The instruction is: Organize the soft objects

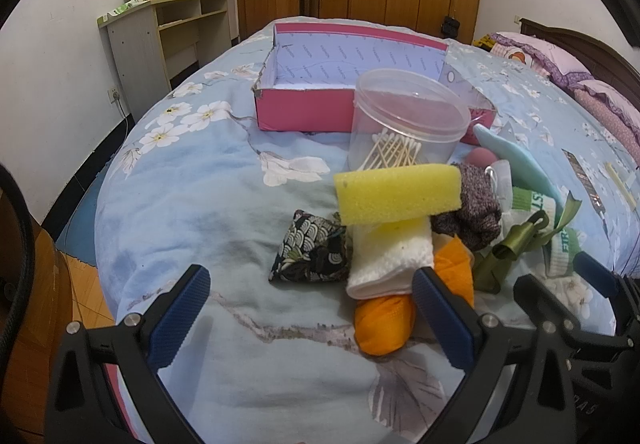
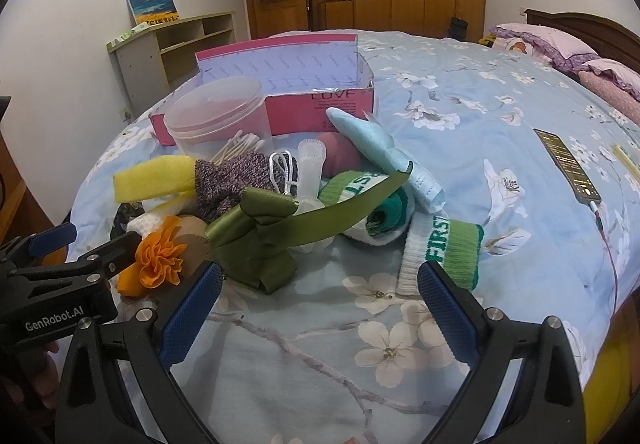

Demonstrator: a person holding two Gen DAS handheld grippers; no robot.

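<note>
Here, soft pile point(image 1: 404, 228) just beyond left gripper's point(image 1: 312, 296) spread jaws

So the bedspread point(image 1: 192, 212) is pale blue with white blossoms and grey-brown branches, and the open cardboard box point(image 1: 304, 112) on it is hot pink outside with a lilac printed lining. In the pile there's a bright yellow sponge point(image 1: 398, 193), a black pouch point(image 1: 310, 250) with a cream wave pattern, a white knit cloth point(image 1: 390, 260), an orange fabric flower point(image 2: 158, 258), an olive-green ribbon bow point(image 2: 260, 240) and a speckled purple-grey knit point(image 1: 476, 200). The socks point(image 2: 444, 248) are white with green cuffs and green "FIRST" lettering, and both grippers have blue textured fingers point(image 2: 192, 320) on black frames.
</note>
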